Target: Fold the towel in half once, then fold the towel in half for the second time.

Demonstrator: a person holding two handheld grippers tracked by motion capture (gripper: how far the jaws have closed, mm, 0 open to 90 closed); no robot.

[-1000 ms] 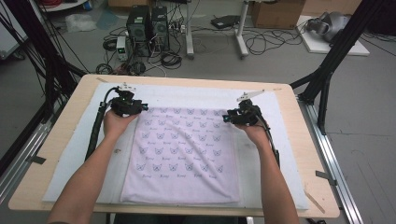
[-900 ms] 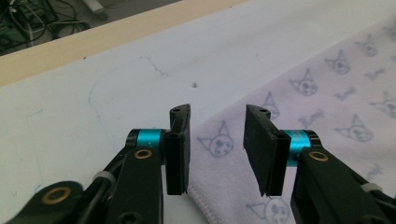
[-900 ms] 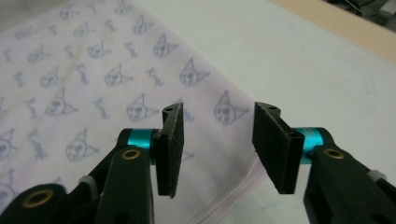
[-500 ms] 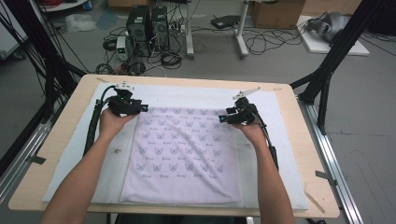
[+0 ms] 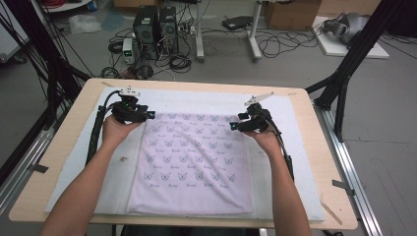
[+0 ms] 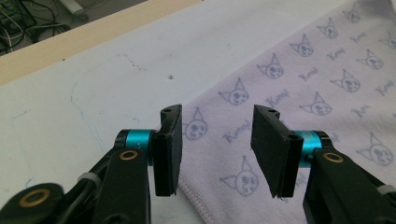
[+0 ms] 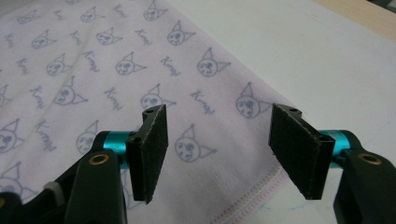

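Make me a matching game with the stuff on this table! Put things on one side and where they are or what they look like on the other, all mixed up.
Things:
1. cloth
2. left gripper
3. right gripper
4. white mat

Descriptions:
A. at the cloth's far right corner, jaws open
B. lies flat, pale purple with little cat faces
C. spread over the wooden table, under the cloth
D. at the cloth's far left corner, jaws open

Pairs: 1-B, 2-D, 3-A, 4-C

Pale lilac cat-print towel (image 5: 192,162) lies flat, spread on the table.
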